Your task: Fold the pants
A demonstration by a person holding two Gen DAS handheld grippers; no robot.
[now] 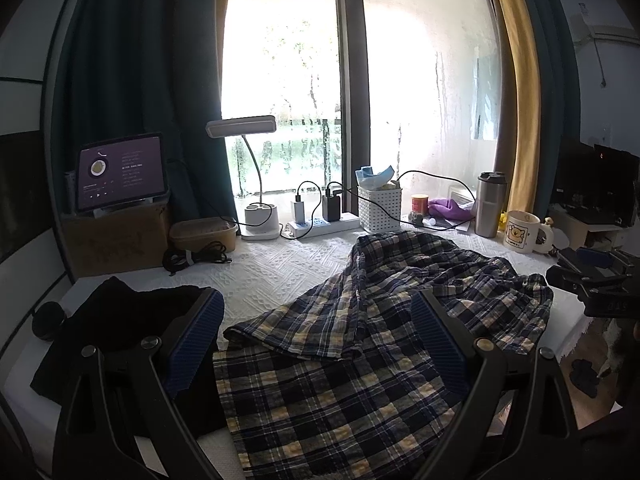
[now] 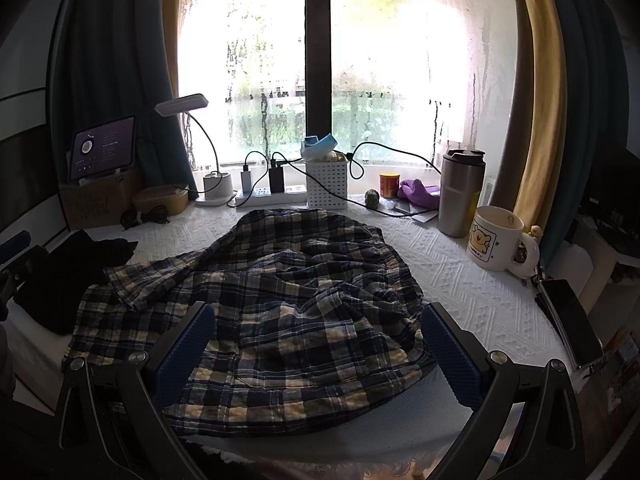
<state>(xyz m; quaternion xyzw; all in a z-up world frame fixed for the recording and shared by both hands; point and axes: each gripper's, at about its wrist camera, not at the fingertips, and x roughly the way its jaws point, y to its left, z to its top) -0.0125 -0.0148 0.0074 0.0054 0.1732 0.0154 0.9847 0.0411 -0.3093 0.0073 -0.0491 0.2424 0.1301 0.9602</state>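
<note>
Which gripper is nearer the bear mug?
Right. The bear mug sits close ahead of the right gripper; the left gripper is far across the plaid pants.

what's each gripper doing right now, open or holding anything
Left gripper: open, empty, over the crumpled navy-and-cream plaid pants.
Right gripper: open, empty, over them too.

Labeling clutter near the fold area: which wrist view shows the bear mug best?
Right wrist: the bear mug is large, with rim, print and handle all clear, beside the steel tumbler. In the left wrist view the same mug sits small near the right edge, print readable but distorted.
</note>
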